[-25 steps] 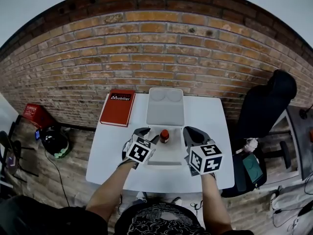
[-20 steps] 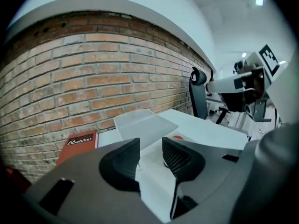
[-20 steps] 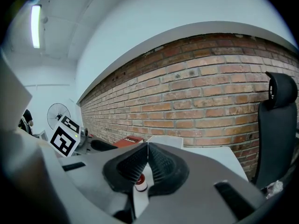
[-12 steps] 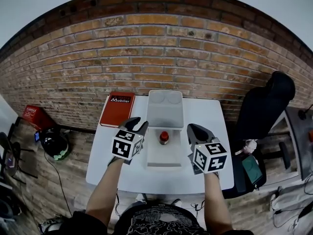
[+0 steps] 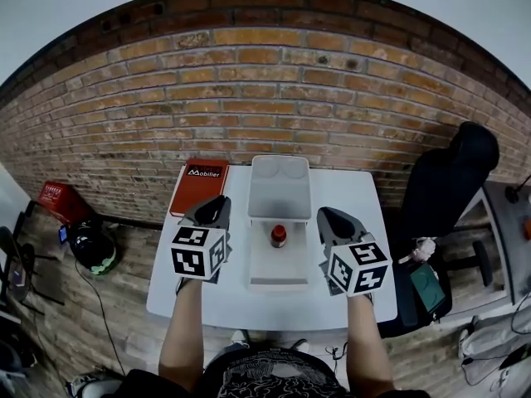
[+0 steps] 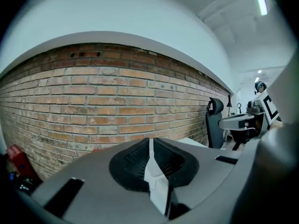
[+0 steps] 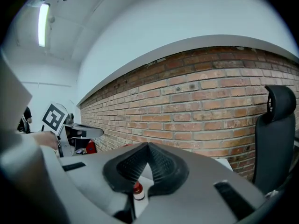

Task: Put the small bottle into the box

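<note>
Fingers [image 5: 207, 214] of left gripper [image 5: 218, 203] and right gripper [image 5: 328, 215] flank small bottle [image 5: 279, 235].

Here's the white rectangular table [image 5: 358, 206] in the head view, its top plain and matte. Two things lie directly on it. At the far left corner there's a flat red book with white lettering [image 5: 199, 186], cover up, its left side running close along the table's left edge. Just beside it, a narrow strip of tabletop between them, sits the white rectangular box [image 5: 255, 265]. It lies in the middle of the table, long side running from near to far. The box is open, and its lid [image 5: 280, 191] is laid back towards the far edge, with two round shallow shapes at its far end. The right half of the table shows bare white surface.
</note>
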Available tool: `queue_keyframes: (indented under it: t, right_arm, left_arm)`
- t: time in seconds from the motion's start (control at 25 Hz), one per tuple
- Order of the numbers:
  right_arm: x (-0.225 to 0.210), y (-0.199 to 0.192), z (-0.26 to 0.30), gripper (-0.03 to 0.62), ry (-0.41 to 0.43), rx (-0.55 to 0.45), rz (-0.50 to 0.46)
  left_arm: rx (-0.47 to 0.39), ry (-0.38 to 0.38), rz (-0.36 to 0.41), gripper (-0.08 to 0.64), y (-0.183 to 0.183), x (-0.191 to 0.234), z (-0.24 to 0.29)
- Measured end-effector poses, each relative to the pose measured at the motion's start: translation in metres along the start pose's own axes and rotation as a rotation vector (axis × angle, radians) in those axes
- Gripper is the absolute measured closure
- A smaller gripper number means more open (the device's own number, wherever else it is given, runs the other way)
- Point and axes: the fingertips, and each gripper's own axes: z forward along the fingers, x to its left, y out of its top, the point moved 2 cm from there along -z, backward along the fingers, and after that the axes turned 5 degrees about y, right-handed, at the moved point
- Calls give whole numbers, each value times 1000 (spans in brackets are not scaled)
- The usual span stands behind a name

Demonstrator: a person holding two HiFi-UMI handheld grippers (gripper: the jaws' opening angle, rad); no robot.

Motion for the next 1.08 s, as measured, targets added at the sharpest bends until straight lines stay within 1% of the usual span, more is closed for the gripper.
queue_keyframes:
  t: [0.2, 0.6, 1.08]
  right_arm:
    - [2, 4, -3, 572, 3, -20, -28]
    - [-5, 8, -9, 572, -15, -38, -2]
    - [-5, 9, -10, 572, -10, -41, 0]
  left_arm:
    - [-20, 47, 32, 516, 4, 3, -6]
    - [-9, 49, 20, 521, -5, 7, -8]
    - [-6, 34, 38, 522, -7, -1, -7]
